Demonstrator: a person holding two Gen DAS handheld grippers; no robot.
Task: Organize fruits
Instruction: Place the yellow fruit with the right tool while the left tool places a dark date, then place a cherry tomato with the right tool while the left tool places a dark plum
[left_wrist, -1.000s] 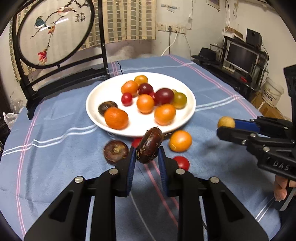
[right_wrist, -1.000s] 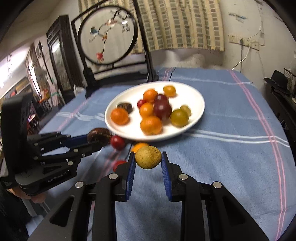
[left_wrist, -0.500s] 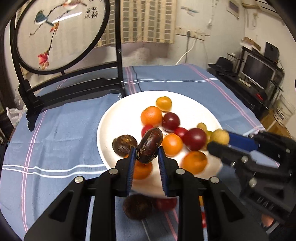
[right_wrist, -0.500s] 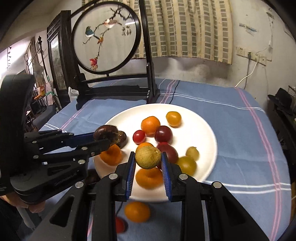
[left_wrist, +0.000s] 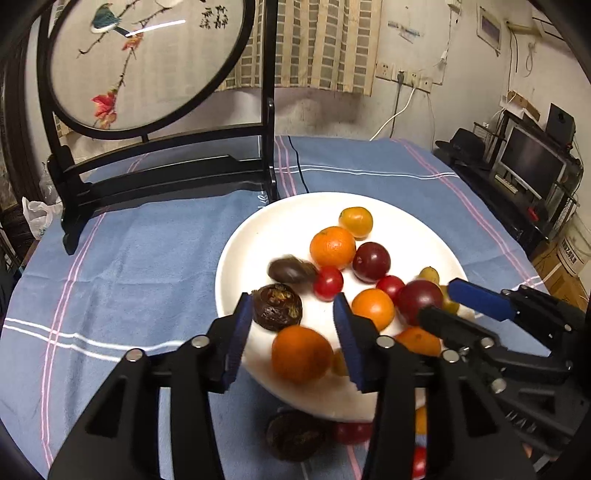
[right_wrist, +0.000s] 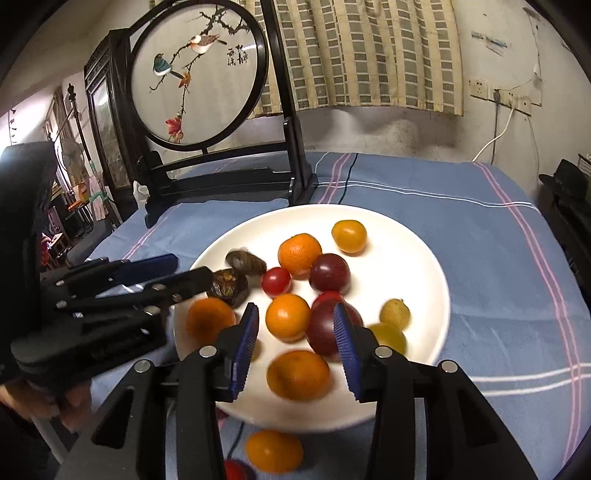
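Behind the desk I see a round bird screen (right_wrist: 195, 70) on a black stand, a checked curtain (right_wrist: 369, 51), stained wall sockets (left_wrist: 402, 75), and a monitor (left_wrist: 532, 162) at right.

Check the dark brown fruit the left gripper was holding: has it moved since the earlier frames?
Yes. The dark brown fruit has left the opening left gripper and now lies blurred on the white plate, beyond another brown fruit.

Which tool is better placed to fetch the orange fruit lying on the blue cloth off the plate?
Probably right. The round orange fruit lies just below the right tool, whose jaws are opening and empty. In the left tool view, its finger hides that fruit.
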